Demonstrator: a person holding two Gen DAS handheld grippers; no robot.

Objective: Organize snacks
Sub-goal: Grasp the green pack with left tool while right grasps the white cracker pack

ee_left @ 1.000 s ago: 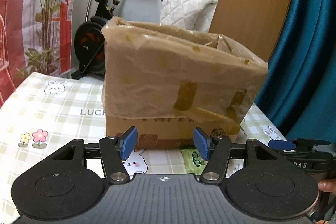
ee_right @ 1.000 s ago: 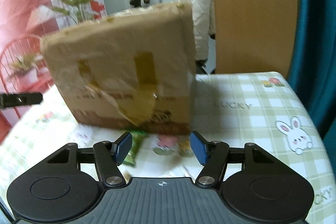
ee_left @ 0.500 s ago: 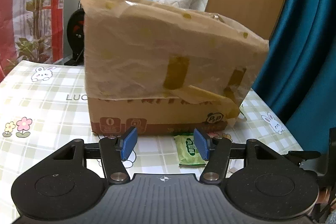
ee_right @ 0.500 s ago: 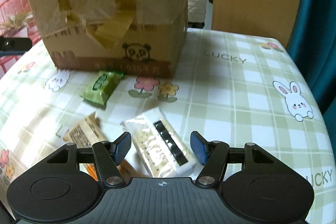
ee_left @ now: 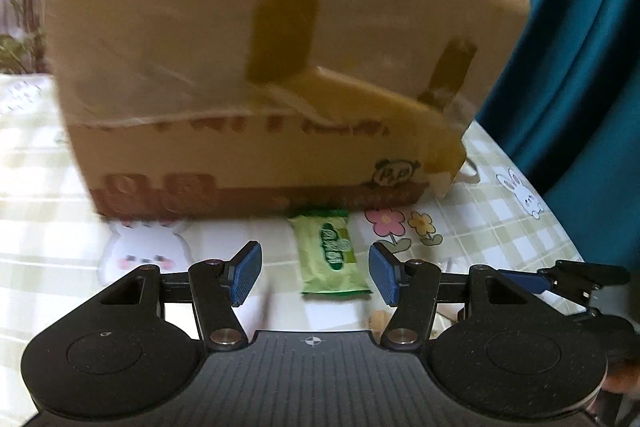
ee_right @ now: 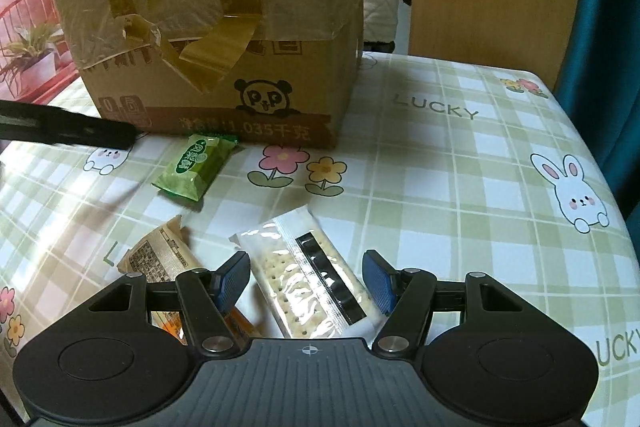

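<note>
Checked bench (ee_right: 460,187) is carrying a taped cardboard box (ee_right: 224,27); right tongs (ee_right: 306,285) are straddling a glossy cracker packet (ee_right: 316,283), apart; left tongs (ee_left: 314,277) are gaping over a green sachet (ee_left: 332,255).

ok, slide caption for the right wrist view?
Open right gripper above clear cracker pack, green snack before taped cardboard box.

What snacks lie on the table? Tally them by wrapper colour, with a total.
Green packet: 1
Clear cracker pack: 1
Brown-and-orange packet: 1
Total: 3, all lying on the table in front of the cardboard box.
</note>
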